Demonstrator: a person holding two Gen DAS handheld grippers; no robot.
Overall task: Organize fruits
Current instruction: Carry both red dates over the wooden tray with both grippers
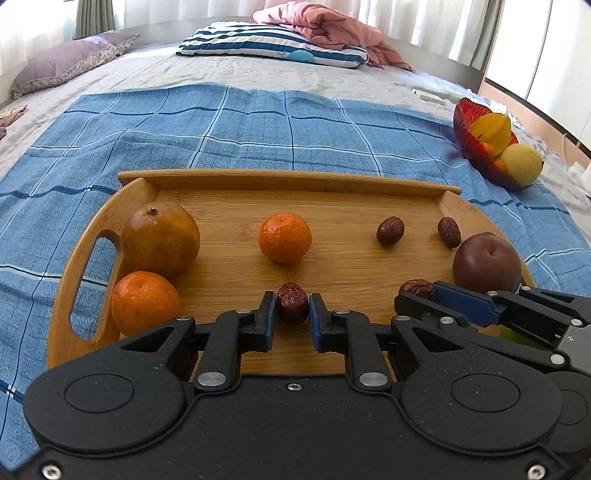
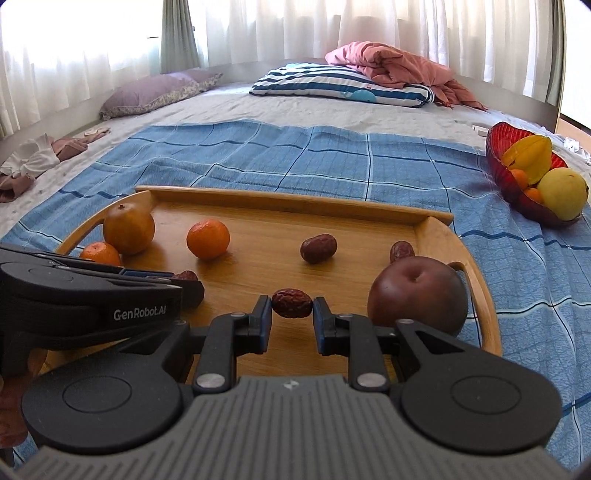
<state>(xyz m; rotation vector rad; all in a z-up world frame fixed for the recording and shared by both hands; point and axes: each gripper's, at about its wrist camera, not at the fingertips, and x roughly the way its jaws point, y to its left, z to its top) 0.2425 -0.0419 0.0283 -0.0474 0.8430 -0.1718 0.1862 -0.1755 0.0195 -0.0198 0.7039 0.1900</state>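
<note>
A wooden tray (image 1: 295, 181) lies on a blue checked cloth. On it are a brown pear (image 1: 160, 243), two oranges (image 1: 284, 237) (image 1: 145, 302), two loose red dates (image 1: 390, 231) (image 1: 448, 232) and a dark red apple (image 1: 485, 264). My left gripper (image 1: 292, 312) is shut on a red date (image 1: 292, 302) just above the tray's near side. My right gripper (image 2: 292, 310) is shut on another red date (image 2: 291, 302) next to the apple (image 2: 417, 293). Each gripper shows in the other's view, the right one (image 1: 413, 295) to the right, the left one (image 2: 184, 282) to the left.
A red bowl (image 1: 463, 129) with a starfruit (image 1: 493, 129), a yellow pear (image 1: 521, 164) and small oranges sits on the cloth at the far right. Pillows (image 1: 269, 46) and a pink blanket (image 1: 325, 26) lie at the bed's far end. Clothes (image 2: 33, 162) lie at the left.
</note>
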